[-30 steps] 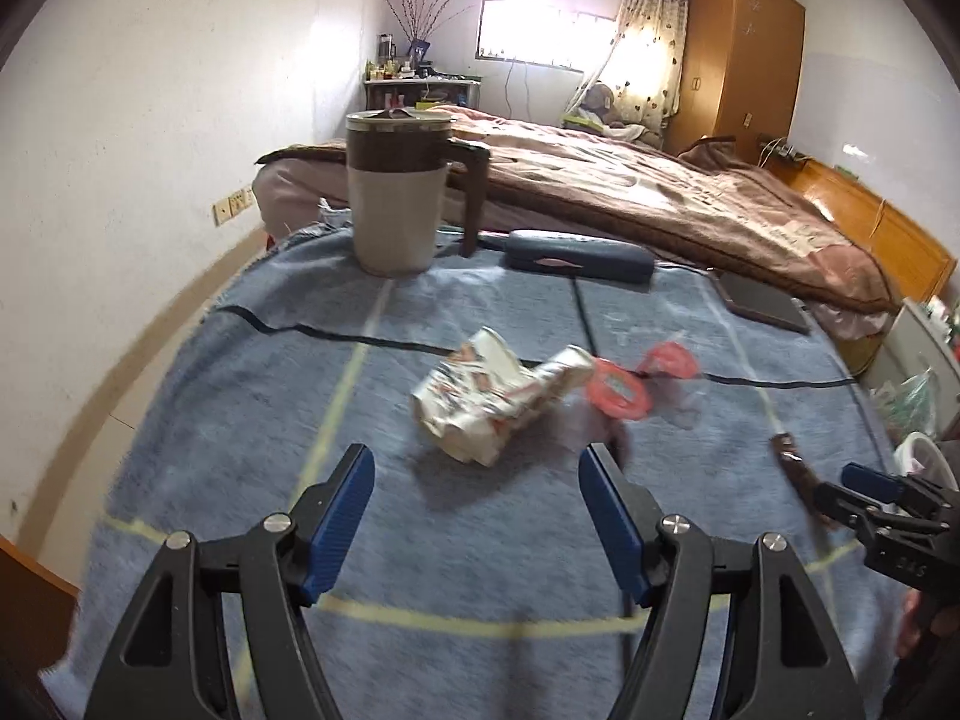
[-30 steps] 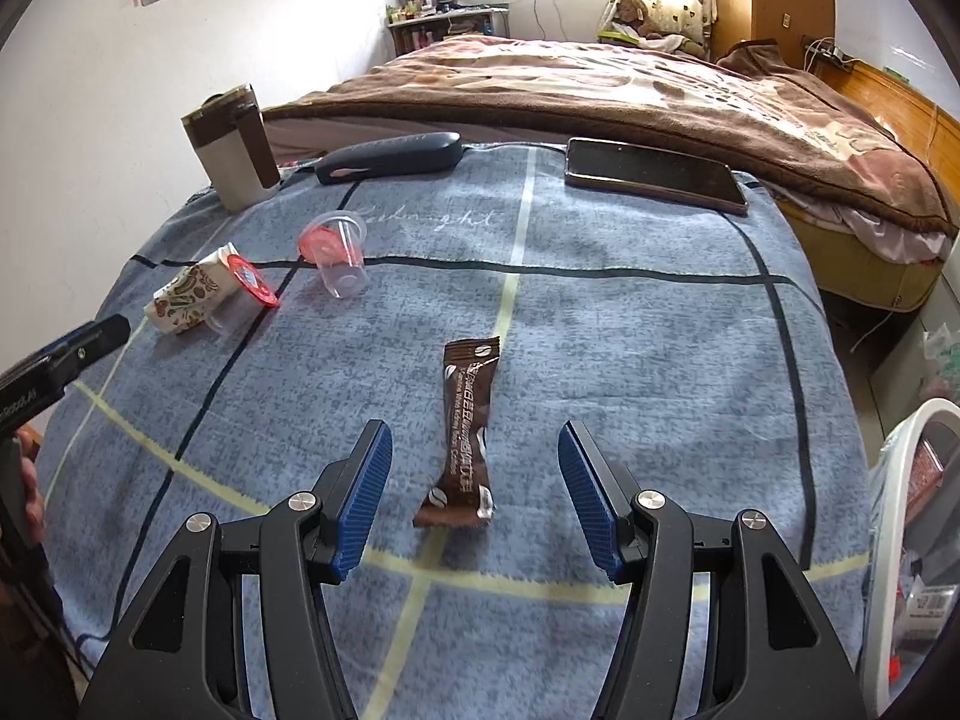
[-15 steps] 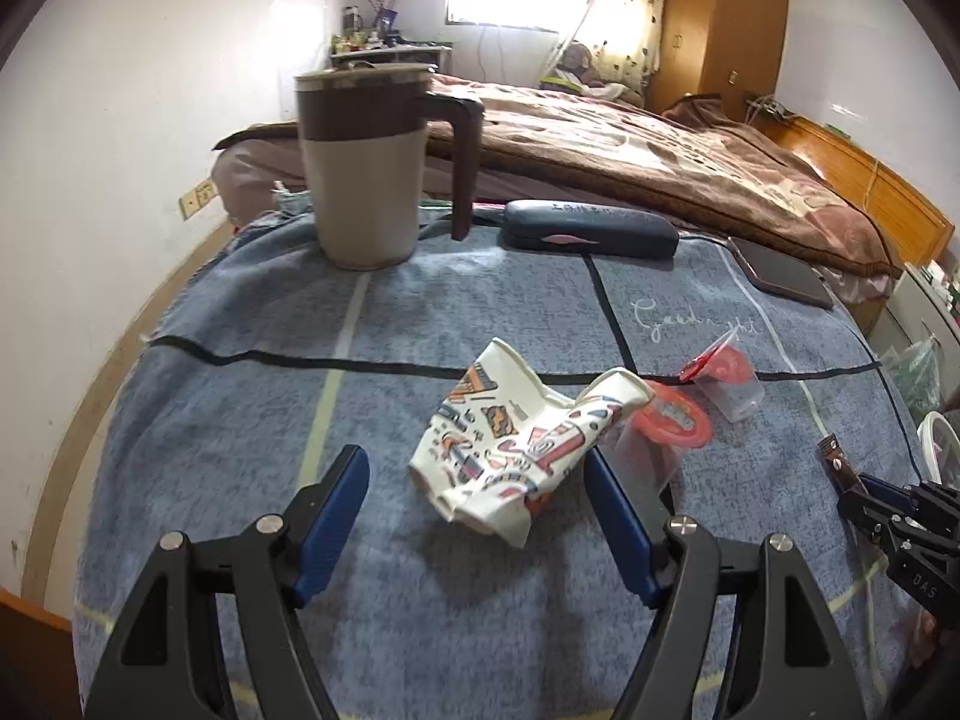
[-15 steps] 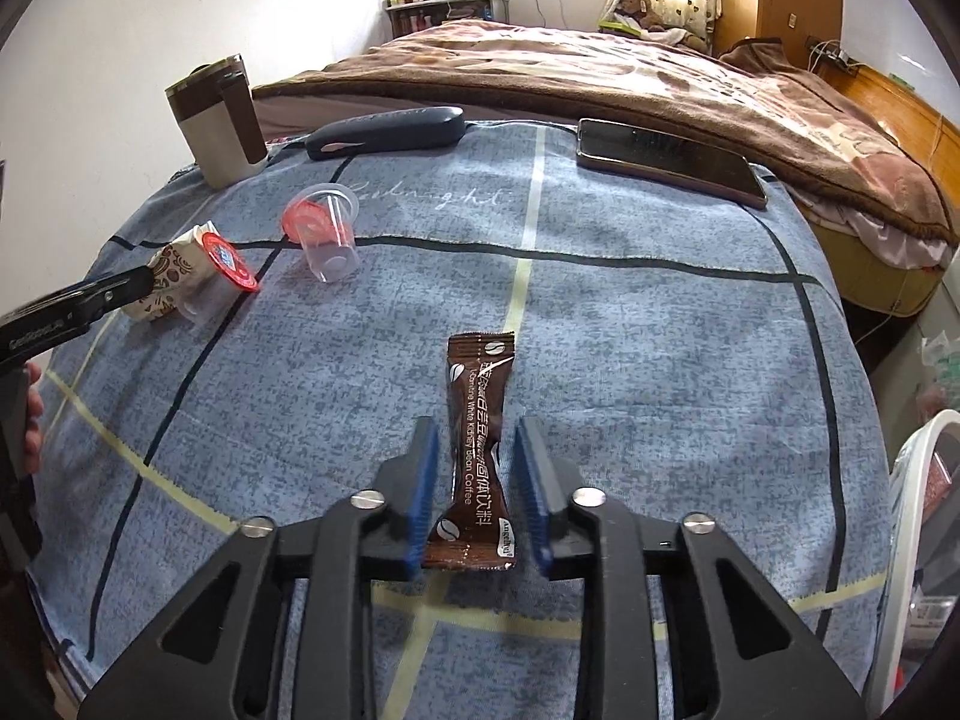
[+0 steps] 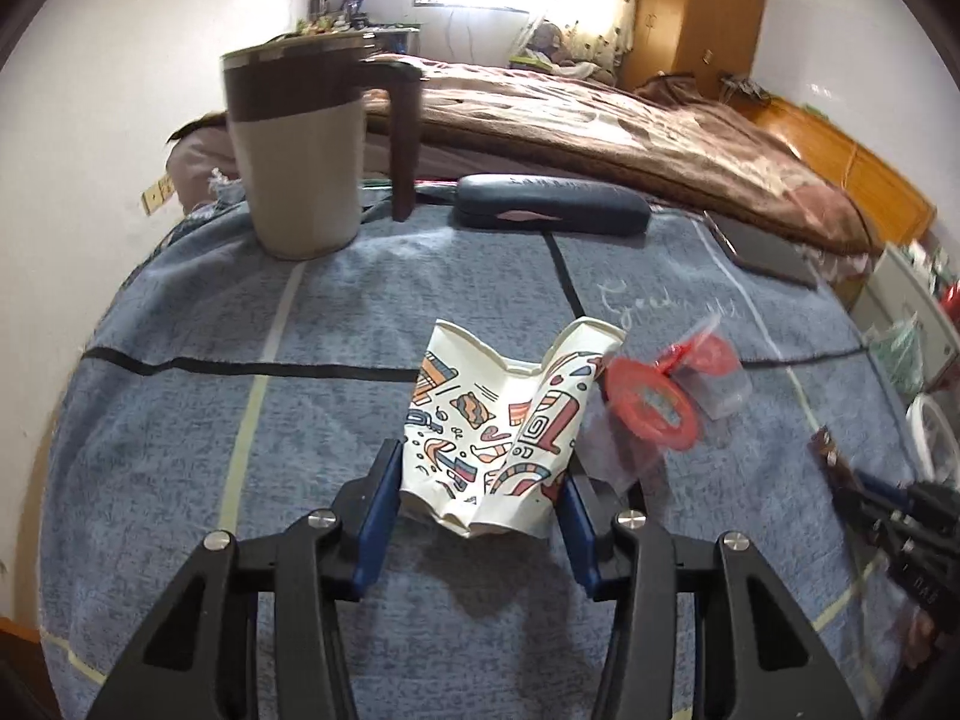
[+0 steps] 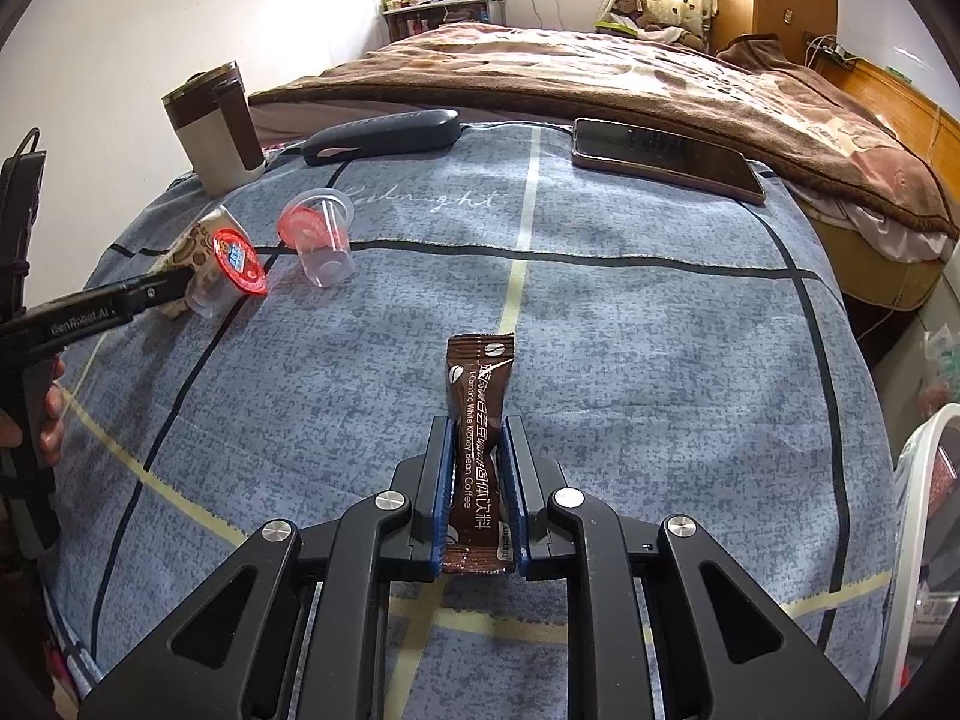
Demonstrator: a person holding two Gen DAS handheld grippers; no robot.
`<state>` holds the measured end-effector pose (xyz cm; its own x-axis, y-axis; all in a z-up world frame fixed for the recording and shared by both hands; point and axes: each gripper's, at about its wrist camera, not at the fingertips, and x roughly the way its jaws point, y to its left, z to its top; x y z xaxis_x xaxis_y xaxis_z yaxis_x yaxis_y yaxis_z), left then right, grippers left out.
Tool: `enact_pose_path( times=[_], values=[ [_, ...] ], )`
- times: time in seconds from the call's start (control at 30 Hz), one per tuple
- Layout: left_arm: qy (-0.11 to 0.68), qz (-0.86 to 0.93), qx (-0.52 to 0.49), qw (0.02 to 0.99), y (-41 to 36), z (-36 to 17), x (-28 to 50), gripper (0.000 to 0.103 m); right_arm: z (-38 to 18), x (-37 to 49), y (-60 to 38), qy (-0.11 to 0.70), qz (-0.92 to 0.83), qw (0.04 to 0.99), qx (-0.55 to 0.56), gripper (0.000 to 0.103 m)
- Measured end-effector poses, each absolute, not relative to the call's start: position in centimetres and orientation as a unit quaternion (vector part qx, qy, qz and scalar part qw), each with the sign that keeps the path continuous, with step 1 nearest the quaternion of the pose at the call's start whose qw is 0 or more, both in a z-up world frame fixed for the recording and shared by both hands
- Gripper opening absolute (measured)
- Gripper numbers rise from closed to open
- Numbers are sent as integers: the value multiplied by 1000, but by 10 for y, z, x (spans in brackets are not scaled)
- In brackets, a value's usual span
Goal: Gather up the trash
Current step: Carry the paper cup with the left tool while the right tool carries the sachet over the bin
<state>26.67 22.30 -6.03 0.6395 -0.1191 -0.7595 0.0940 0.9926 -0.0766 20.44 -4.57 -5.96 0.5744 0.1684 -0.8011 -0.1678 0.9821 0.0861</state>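
Observation:
A crushed patterned paper cup lies on the blue cloth. My left gripper is closing its jaws on it, with a blue pad touching each side of the cup's base. Just to the cup's right lie two small clear plastic cups with red foil lids. My right gripper is shut on a brown coffee sachet, which sticks out ahead of the pads and rests on the cloth. The right wrist view also shows the left gripper at the paper cup.
At the back of the cloth stand a brown and beige mug, a dark glasses case and a phone. A white basket sits off the right edge. A bed with a brown blanket lies behind.
The left gripper moved forward around the paper cup and its jaws narrowed onto it. The right gripper's jaws closed from wide apart onto the coffee sachet.

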Motion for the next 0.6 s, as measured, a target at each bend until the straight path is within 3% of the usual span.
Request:
enact_pose_path(
  times=[0.6],
  values=[
    [402, -103, -22, 910, 179, -37, 224, 50, -43, 190, -73, 431, 88, 897, 32, 17]
  ],
)
